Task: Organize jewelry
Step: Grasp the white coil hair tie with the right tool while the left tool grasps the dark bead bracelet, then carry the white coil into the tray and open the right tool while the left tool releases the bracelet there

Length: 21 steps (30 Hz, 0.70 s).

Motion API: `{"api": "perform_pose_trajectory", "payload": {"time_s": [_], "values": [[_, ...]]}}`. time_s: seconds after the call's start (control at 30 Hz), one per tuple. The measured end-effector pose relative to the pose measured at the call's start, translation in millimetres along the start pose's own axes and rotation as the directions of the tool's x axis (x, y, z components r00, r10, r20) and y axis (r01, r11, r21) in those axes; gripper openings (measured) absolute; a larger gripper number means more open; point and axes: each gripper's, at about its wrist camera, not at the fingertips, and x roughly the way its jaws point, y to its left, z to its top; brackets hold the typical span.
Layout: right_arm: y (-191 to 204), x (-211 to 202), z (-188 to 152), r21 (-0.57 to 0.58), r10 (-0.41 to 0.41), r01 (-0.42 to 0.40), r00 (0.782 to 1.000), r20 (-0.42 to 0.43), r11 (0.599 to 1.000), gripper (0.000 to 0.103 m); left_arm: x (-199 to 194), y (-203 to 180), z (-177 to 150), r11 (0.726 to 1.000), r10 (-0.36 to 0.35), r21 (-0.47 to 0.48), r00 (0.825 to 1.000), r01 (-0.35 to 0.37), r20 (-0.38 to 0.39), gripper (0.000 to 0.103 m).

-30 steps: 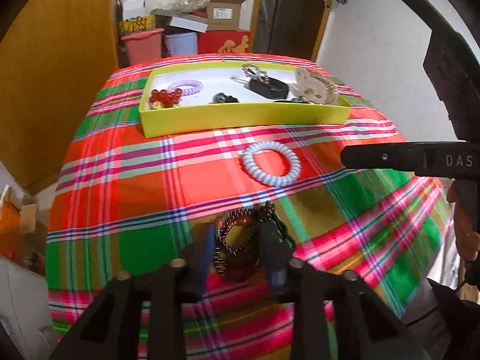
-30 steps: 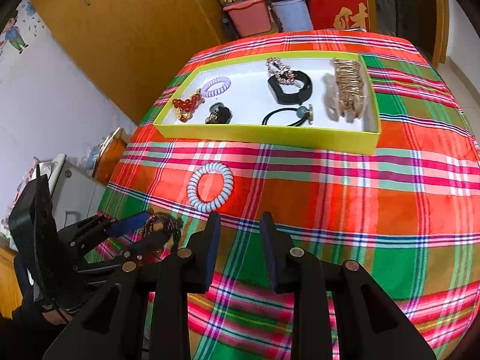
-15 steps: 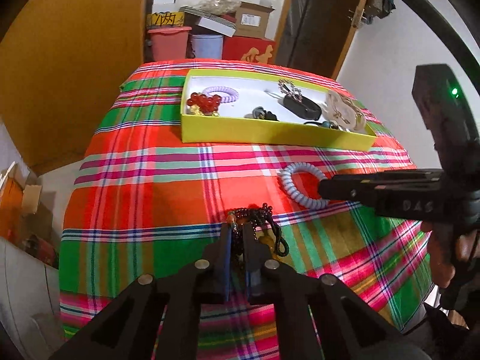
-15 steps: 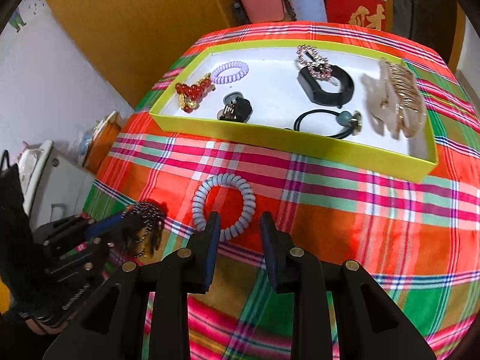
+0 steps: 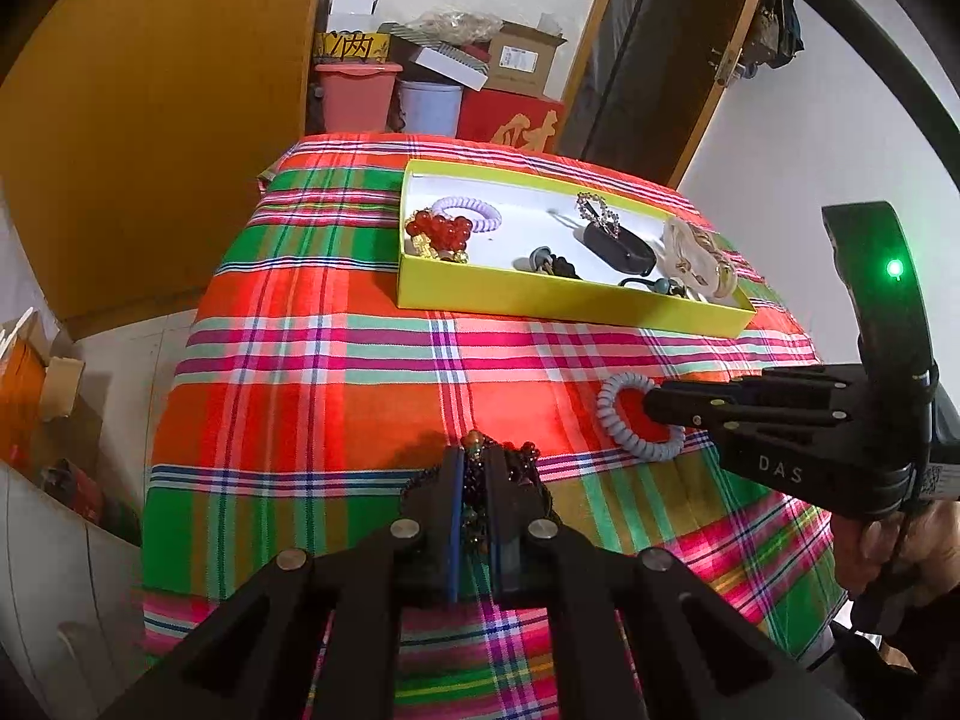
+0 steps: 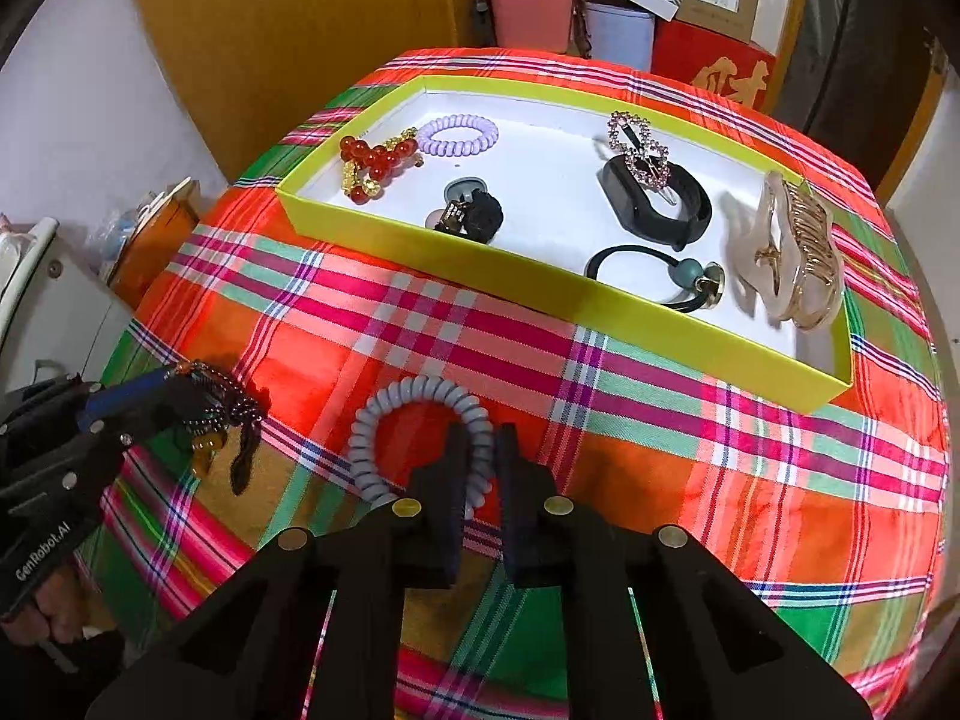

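My left gripper [image 5: 472, 468] is shut on a dark beaded bracelet [image 5: 474, 443] and holds it just above the plaid tablecloth; it also shows in the right wrist view [image 6: 213, 405]. My right gripper [image 6: 480, 450] has its jaws closed on the near edge of a pale blue spiral hair tie [image 6: 396, 408], which lies on the cloth [image 5: 636, 420]. A yellow tray [image 6: 540, 294] further back holds a purple spiral tie [image 6: 459, 135], red beads [image 6: 372, 162], a black band [image 6: 654, 210], a hair claw [image 6: 792, 252] and other pieces.
The table is covered by a plaid cloth [image 6: 720, 480] and drops off on all sides. Boxes and plastic bins [image 5: 432, 90] stand behind the table against a wooden cupboard [image 5: 150, 120]. A door [image 5: 648, 60] is at the back right.
My left gripper closed on the beaded bracelet. My right gripper moved forward to the pale blue spiral tie and closed its jaws on the tie's near edge.
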Motion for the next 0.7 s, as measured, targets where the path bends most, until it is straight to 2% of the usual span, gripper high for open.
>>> {"api": "perform_pose_trajectory", "payload": {"time_s": [0.4,0.7], "values": [[-10,-33,-1,0.034,0.026,-0.029,0.997,0.069,0.999,0.009,-13,0,8,1.0,-0.019,-0.006,0.999,0.019,0.031,0.006],[-29,-60,3,0.099,0.047,-0.06,0.99,0.134,0.993,0.009,-23,-8,28,0.999,-0.043,0.009,0.997,0.043,0.069,0.006]]}}
